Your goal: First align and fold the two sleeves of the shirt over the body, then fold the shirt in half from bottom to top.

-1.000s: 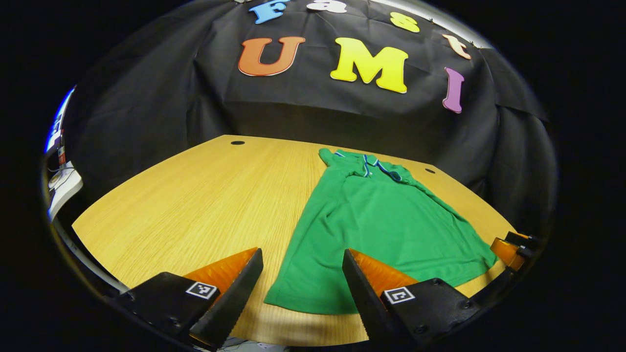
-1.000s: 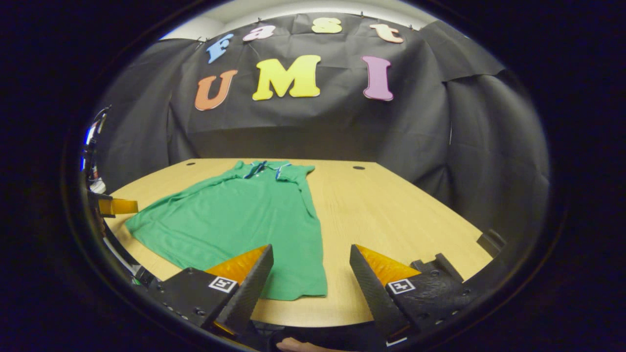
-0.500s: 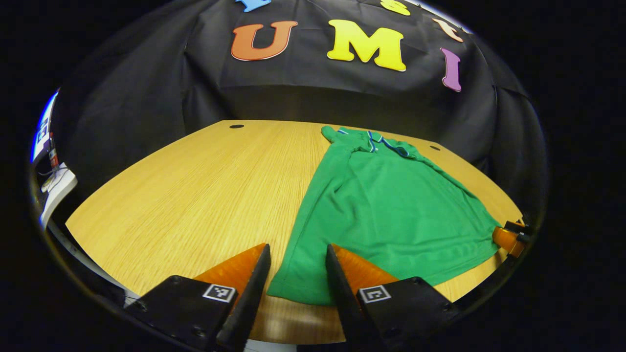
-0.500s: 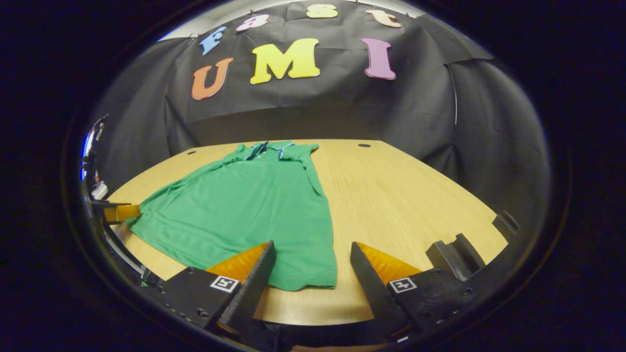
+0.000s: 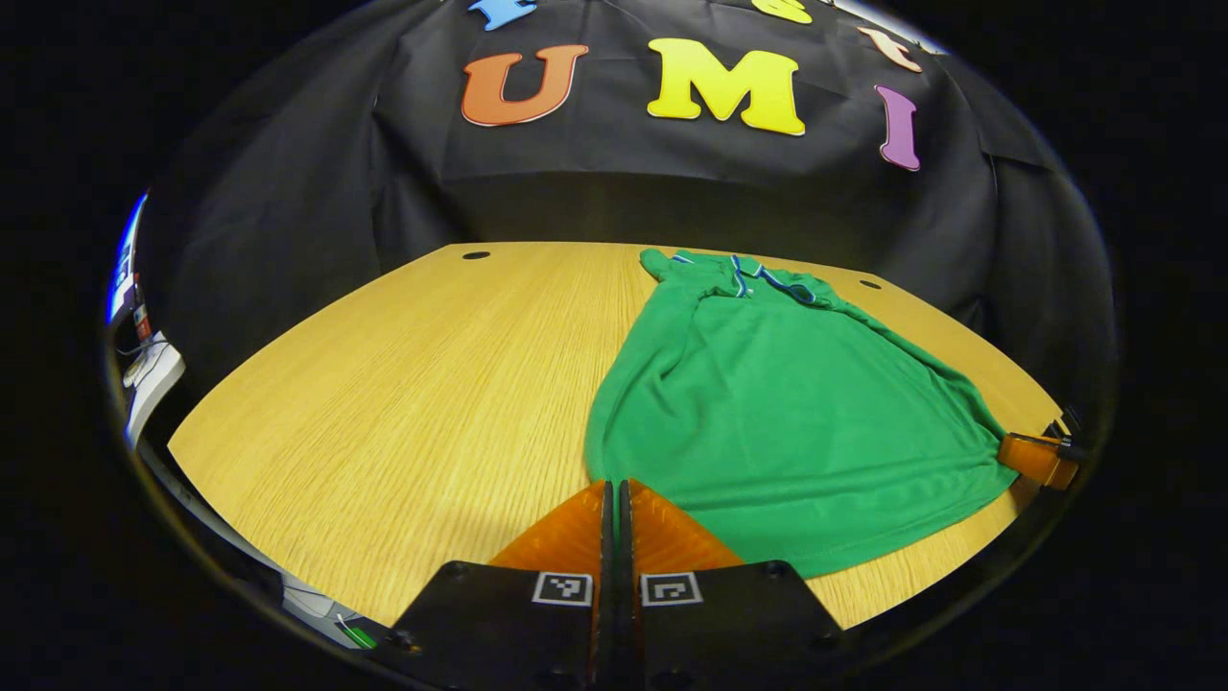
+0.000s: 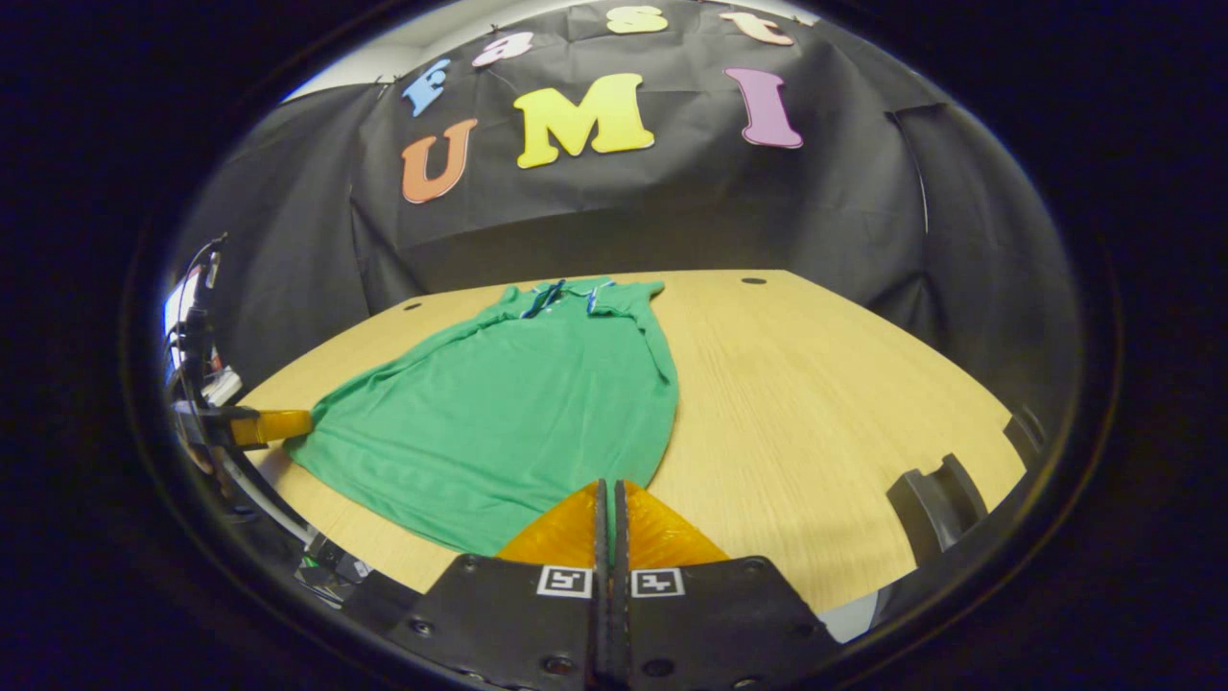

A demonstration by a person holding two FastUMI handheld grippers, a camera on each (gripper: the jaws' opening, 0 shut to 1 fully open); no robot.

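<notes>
Change noted: both of my grippers, jaws apart a second ago and narrowing half a second ago, now have their jaws drawn together at the near hem of the shirt (image 5: 777, 413). My left gripper (image 5: 614, 491) is pinched on the hem's left corner and my right gripper (image 6: 608, 491) on its right corner; the cloth runs in under each pair of tips, so I judge both are clamped on fabric, though the pinched edge itself is hidden beneath them. The hem corners have also pulled in toward the tips. Meaning for the task: the sleeves look already folded over the body, since none sticks out at either side, and this double grip reads as the start of the bottom-to-top fold. Count: one green shirt, lying flat on the table (image 5: 384, 384), collar (image 5: 758, 278) at the far end near the black cloth wall; one wooden table, with two small dark holes (image 5: 475, 255) near its far edge; two grippers; one dark bracket-like part (image 6: 935, 499) at the table's near right edge, kind unclear.
</notes>
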